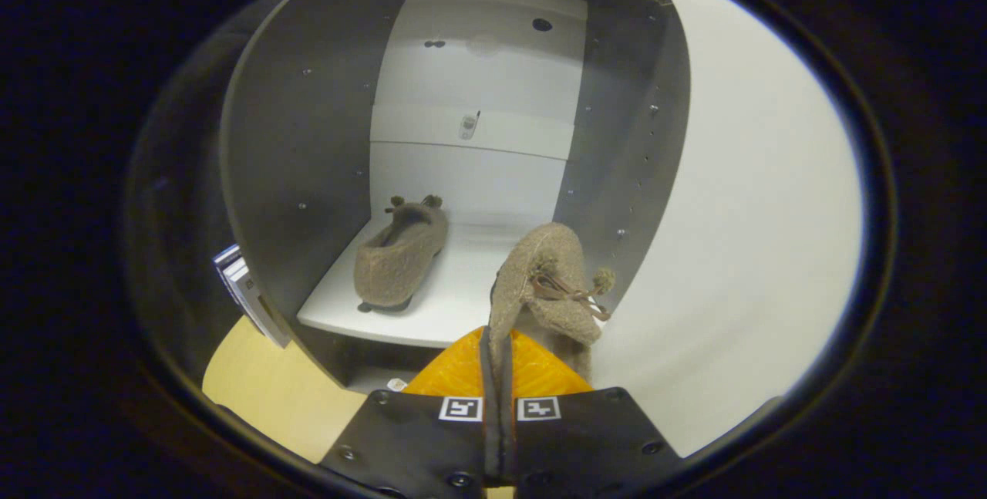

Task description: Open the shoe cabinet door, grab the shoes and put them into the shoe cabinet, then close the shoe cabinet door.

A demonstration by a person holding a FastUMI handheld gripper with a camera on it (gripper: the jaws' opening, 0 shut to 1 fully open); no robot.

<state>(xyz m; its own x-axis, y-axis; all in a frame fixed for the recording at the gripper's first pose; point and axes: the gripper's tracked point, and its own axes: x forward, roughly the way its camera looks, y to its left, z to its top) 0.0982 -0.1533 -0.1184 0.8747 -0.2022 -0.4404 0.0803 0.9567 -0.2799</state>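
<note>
Gripper view: my gripper [500, 364] is clamped on a fuzzy tan pom-pom slipper [540, 291] at the open white shoe cabinet [308, 136]; its matching slipper [399, 256] lies on the shelf at 10 o'clock

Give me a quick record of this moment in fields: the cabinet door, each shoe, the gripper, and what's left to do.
cabinet door: open, swung to the right
first shoe: lying on the white shelf inside the shoe cabinet, left side
second shoe: pinched at its edge between the fingers, hanging in front of the shelf's right part
gripper: shut on the second shoe
remaining: set second shoe on shelf, close door
</note>
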